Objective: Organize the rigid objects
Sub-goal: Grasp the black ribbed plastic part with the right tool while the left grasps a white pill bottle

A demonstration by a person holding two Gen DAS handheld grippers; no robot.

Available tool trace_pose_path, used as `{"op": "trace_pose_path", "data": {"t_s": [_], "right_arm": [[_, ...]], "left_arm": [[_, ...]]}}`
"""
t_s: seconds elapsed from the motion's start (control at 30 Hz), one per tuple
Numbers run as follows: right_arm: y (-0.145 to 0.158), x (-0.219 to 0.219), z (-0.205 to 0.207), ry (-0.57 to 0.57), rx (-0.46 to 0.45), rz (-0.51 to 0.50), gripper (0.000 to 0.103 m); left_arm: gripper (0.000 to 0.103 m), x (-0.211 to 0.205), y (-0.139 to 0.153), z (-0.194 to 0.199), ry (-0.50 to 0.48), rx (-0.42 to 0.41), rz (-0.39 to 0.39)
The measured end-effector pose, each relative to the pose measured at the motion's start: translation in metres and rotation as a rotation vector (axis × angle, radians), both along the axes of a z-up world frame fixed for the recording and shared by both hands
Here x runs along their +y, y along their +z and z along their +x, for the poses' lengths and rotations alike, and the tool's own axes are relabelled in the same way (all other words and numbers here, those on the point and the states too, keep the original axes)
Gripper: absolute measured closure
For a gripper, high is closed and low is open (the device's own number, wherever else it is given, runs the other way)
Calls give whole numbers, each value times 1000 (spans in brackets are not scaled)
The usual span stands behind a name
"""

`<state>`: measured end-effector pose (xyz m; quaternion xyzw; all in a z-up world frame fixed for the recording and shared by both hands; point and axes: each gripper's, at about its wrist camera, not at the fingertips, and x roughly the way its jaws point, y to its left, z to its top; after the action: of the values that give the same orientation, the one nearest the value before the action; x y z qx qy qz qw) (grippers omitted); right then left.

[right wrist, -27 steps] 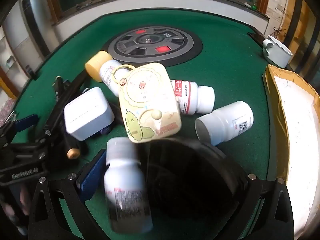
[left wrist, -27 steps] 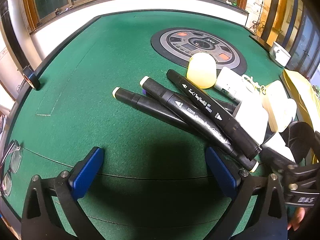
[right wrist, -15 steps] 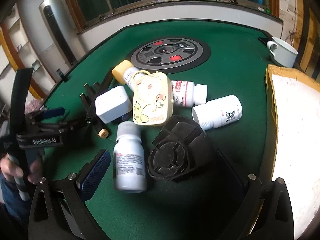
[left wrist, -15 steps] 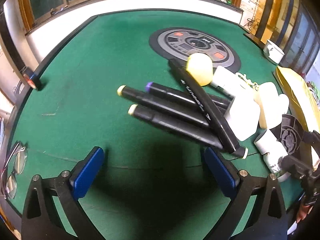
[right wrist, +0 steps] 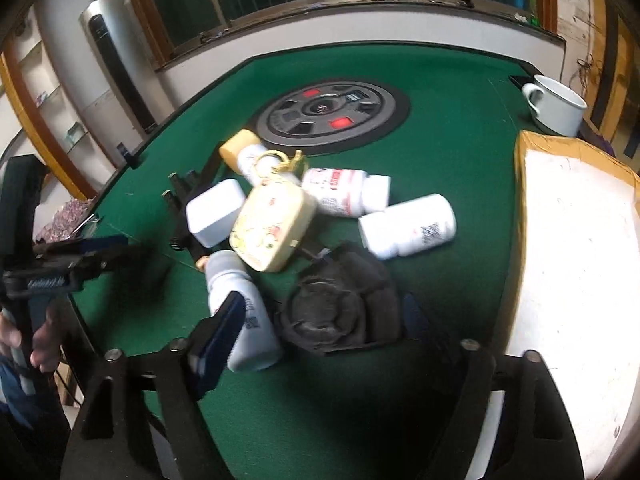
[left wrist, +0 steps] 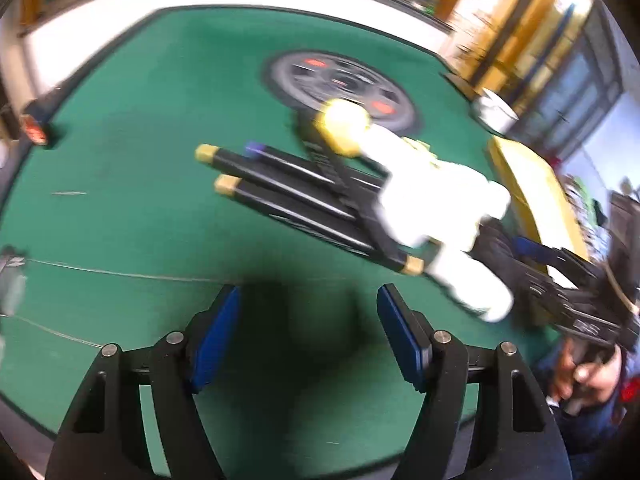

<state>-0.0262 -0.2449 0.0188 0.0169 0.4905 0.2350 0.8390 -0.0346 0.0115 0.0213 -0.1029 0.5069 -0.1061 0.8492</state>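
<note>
Left gripper (left wrist: pixel 308 334) has narrowed vs. 0.5 s ago, jaws apart w/ nothing between; black markers (left wrist: pixel 288 196) lie frame centre; right gripper (right wrist: pixel 320 320) brackets black round object (right wrist: pixel 340 312), grip can't be told; white bottle (right wrist: pixel 240 304) just left.

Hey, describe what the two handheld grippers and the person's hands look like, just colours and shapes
Both the left gripper and right gripper have matte black angular frames with silver bolts and flat blue finger pads. White lettering marks the right gripper's side, blurred. Bare hand, blue sleeve.
</note>
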Motion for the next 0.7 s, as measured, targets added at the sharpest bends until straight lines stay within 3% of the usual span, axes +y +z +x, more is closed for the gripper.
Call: {"op": "trace_pose_path", "data": {"t_s": [0.23, 0.37, 0.43, 0.53, 0.57, 0.7], "right_arm": [[0, -6, -8, -3, 2, -1, 34], [0, 2, -5, 15, -30, -62, 29], [-6, 10, -8, 36, -88, -96, 29], [-9, 16, -8, 82, -101, -117, 30], [-7, 15, -9, 92, -113, -105, 44], [0, 4, -18, 102, -150, -51, 43]], "left_arm": [[32, -45, -2, 2, -89, 88, -126], [31, -54, -7, 4, -45, 123, -169], [31, -55, -8, 5, -27, 153, -191], [31, -55, -6, 8, 9, 162, -186], [31, -55, -6, 9, 24, 171, -183], [30, -62, -8, 10, 45, 183, -153]]}}
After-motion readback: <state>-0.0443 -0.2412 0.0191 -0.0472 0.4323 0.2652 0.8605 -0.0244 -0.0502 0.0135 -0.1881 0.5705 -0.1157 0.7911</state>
